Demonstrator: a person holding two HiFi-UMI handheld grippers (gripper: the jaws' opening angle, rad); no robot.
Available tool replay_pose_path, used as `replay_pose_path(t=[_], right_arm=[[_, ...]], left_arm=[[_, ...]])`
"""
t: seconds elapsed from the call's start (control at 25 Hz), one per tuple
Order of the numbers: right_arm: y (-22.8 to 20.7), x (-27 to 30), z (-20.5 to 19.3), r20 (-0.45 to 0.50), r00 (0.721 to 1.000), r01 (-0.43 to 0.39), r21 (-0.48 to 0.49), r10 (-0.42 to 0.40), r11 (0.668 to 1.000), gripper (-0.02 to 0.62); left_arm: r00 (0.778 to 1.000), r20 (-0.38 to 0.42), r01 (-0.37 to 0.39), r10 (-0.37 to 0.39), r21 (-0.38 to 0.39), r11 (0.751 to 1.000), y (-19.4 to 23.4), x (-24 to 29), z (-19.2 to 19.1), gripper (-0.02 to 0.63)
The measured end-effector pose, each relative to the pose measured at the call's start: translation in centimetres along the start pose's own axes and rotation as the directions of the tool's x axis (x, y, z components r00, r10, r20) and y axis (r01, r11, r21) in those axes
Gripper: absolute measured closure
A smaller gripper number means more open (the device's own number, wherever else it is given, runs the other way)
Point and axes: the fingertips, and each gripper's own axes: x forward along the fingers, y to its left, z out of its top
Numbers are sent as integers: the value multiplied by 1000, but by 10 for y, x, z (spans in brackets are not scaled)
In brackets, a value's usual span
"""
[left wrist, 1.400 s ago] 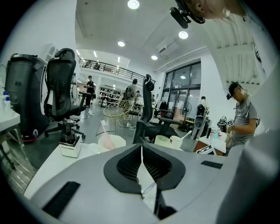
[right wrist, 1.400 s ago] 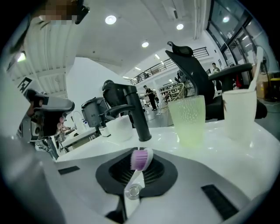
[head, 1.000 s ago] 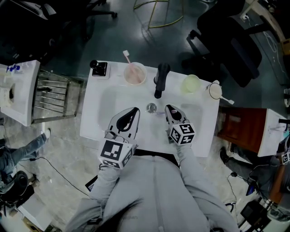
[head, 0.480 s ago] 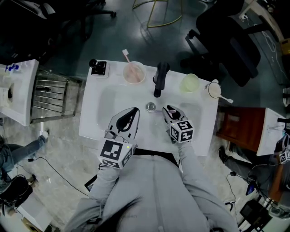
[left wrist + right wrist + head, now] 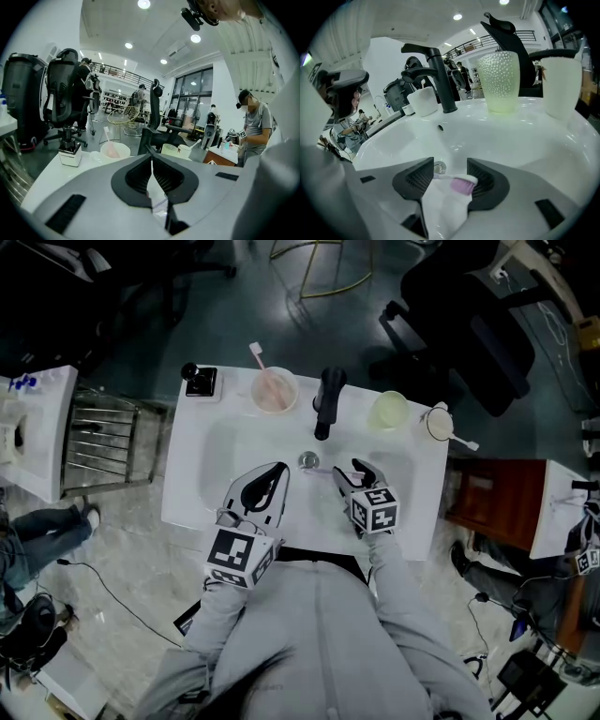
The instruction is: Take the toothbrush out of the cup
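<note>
A white toothbrush with purple bristles (image 5: 458, 183) lies across the gap of my right gripper (image 5: 450, 179), low in the white sink basin (image 5: 520, 136) by the drain (image 5: 439, 167). The right jaws are opening and the pads stand off the brush. In the head view the right gripper (image 5: 354, 468) sits right of the drain (image 5: 307, 461). My left gripper (image 5: 279, 470) rests at the basin's front left, shut with nothing in it (image 5: 151, 161). A pink cup (image 5: 275, 390) at the back left holds another toothbrush (image 5: 255, 354).
A black faucet (image 5: 325, 404) stands at the back middle. A green cup (image 5: 389, 411) and a white cup (image 5: 439, 424) stand at the back right. A black-topped dispenser (image 5: 200, 381) sits at the back left corner. Office chairs stand beyond the sink.
The right gripper's jaws have spread apart from shut and no longer clamp the toothbrush. The left gripper has not moved.
</note>
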Motion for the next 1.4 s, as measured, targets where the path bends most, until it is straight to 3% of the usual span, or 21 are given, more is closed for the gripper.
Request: replay_pose_path(t=[0.12,0.44,0.76,0.96,1.12,1.4], right_arm=[[-2,-1,-1,-2,1000,12,1,-12,1000,365],[-6,-14,6,28,999,38,-11,-38,999,365],[-3,-47,40,149,988,35,35,-40,999,365],[1,-83,78,268,962,45,30,-51,999,368],[8,-116,118,355,934,73,-50,-50,996,374],[14,-175,174,497,866,131,-124,-52,984,426]], left_arm=[[1000,3,2,-2,2,1000,0,0,0,575],[1000,18,10,-10,9,1000,0,2,6,575],[999,48,13,-15,35,999,1,4,23,575],[997,74,13,-17,57,998,1,5,40,575],[995,93,17,-23,72,997,0,7,52,575],[993,115,24,-35,93,995,-6,10,68,575]])
